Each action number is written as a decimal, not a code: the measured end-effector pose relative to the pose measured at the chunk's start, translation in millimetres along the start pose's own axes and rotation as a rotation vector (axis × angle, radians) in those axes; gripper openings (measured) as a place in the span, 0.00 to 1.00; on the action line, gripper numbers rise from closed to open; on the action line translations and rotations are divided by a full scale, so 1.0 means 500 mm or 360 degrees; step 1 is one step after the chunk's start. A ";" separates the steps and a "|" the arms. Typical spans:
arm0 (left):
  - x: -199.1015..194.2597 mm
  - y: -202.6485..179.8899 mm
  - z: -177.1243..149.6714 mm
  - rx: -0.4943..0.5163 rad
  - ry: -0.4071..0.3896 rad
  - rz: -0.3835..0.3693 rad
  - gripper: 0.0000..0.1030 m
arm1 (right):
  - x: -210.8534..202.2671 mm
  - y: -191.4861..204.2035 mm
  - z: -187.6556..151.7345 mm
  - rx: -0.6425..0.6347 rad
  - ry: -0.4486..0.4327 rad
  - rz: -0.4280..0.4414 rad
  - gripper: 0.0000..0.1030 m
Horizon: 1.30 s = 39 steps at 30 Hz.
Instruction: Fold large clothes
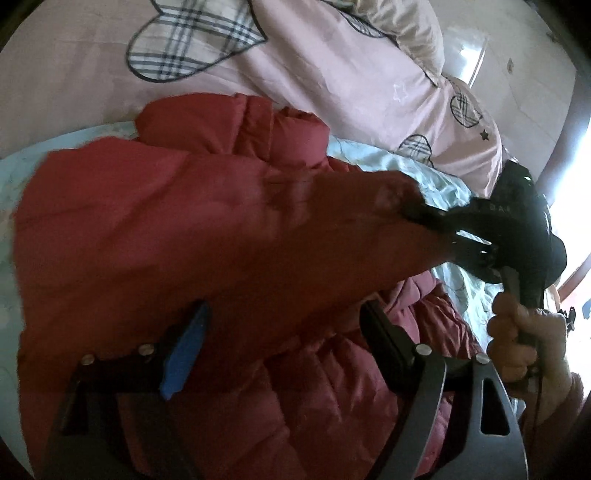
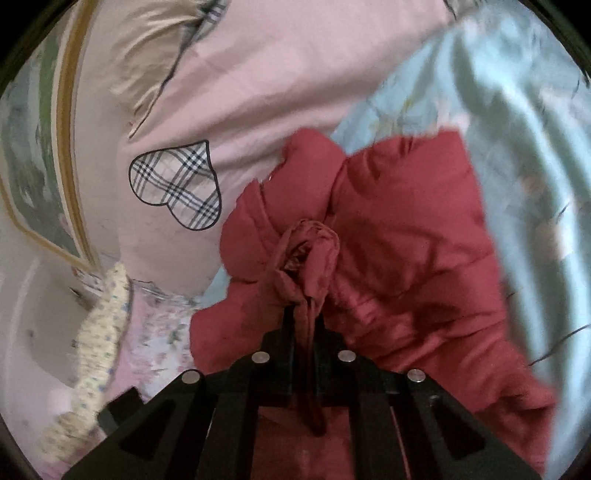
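Note:
A red puffer jacket lies on a bed over a light blue sheet. My left gripper is open just above the jacket's body, with nothing between its fingers. My right gripper is shut on the cuff of the jacket's sleeve and holds it over the jacket. In the left wrist view the right gripper pinches the raised sleeve end at the right, with a hand on its handle.
A pink duvet with plaid heart patches lies bunched beyond the jacket, also in the right wrist view. A beige pillow sits behind it. A floral bedspread edge hangs at the left.

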State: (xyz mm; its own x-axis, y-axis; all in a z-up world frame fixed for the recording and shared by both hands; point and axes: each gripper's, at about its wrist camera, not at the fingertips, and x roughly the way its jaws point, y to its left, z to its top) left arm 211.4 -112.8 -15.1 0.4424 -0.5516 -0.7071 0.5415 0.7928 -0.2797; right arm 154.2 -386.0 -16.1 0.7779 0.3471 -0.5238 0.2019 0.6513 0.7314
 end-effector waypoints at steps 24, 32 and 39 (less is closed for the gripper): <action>0.060 0.212 0.029 -0.0093 0.0079 0.0390 0.81 | -0.049 0.050 -0.068 -0.0471 -0.0186 -0.0614 0.22; 0.063 0.205 0.027 -0.0094 0.0090 0.0431 0.81 | 0.022 0.160 -0.102 -0.0829 -0.0085 -0.0627 0.34; 0.048 0.200 0.031 -0.0069 0.0103 0.0453 0.81 | 0.106 0.056 -0.111 -0.0790 0.0080 -0.0838 0.34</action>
State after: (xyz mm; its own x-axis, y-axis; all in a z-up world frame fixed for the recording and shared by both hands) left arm 287.2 -50.8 -50.0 0.5247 -0.2889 -0.8008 0.3705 0.9244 -0.0907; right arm 167.9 -311.7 -47.5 0.6215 -0.0742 -0.7799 0.2388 0.9661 0.0984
